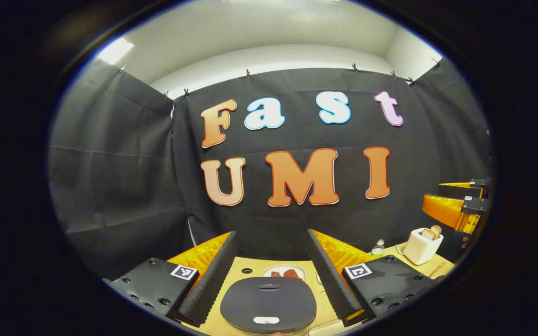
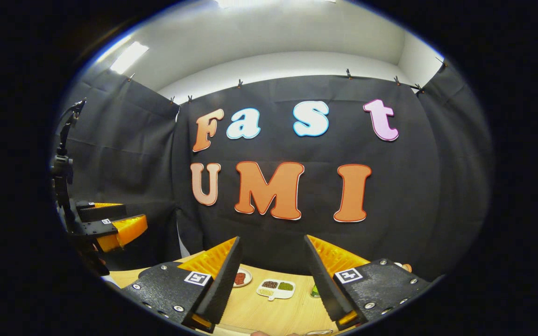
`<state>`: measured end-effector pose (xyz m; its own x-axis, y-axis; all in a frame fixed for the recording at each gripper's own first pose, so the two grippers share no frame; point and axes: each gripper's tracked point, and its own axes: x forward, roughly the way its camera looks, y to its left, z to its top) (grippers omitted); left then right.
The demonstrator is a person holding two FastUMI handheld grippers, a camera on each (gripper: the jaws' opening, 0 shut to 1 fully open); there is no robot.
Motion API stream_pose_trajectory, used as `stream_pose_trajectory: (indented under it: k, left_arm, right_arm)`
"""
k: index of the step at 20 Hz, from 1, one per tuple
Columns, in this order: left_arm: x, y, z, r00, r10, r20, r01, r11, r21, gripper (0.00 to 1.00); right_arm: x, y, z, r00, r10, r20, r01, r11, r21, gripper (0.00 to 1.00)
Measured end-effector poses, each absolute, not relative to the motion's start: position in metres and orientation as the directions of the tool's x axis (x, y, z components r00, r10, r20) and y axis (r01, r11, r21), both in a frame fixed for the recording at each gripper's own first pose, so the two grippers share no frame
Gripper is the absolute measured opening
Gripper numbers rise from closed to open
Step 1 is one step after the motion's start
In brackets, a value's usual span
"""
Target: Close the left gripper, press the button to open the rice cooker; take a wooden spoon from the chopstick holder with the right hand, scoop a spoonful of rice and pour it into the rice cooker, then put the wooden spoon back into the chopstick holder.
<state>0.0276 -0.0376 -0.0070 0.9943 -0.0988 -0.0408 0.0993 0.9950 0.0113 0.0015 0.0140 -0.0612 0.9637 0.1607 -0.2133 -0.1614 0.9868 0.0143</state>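
The rice cooker [image 1: 268, 303] has a dark rounded lid, down, with a white button [image 1: 266, 320] at its near edge. It lies low between the fingers of my left gripper [image 1: 271, 235], which stands open above it and holds nothing. A white chopstick holder [image 1: 422, 246] with wooden spoon heads [image 1: 432, 231] sticking out stands at the right on the table. My right gripper [image 2: 272, 240] is open and holds nothing; it also shows far right in the left gripper view [image 1: 432, 196]. In the right gripper view the left gripper [image 2: 133, 213] hangs at the left.
A wooden table [image 2: 269, 312] carries a small plate of reddish food [image 1: 284, 272], a white divided dish of grains [image 2: 276, 288] and a small bottle [image 1: 378, 247]. Black cloth walls close the booth behind and on both sides.
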Motion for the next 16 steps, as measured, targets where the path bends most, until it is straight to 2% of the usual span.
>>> stream_pose_trajectory:
  k: [16]
  left_arm:
    - [0.008, -0.065, 0.016, 0.988, -0.153, 0.035, 0.152, 0.988, 0.007, 0.96]
  right_arm:
    - [-0.011, 0.012, -0.042, 0.97, 0.163, -0.18, -0.162, 0.987, 0.024, 0.82]
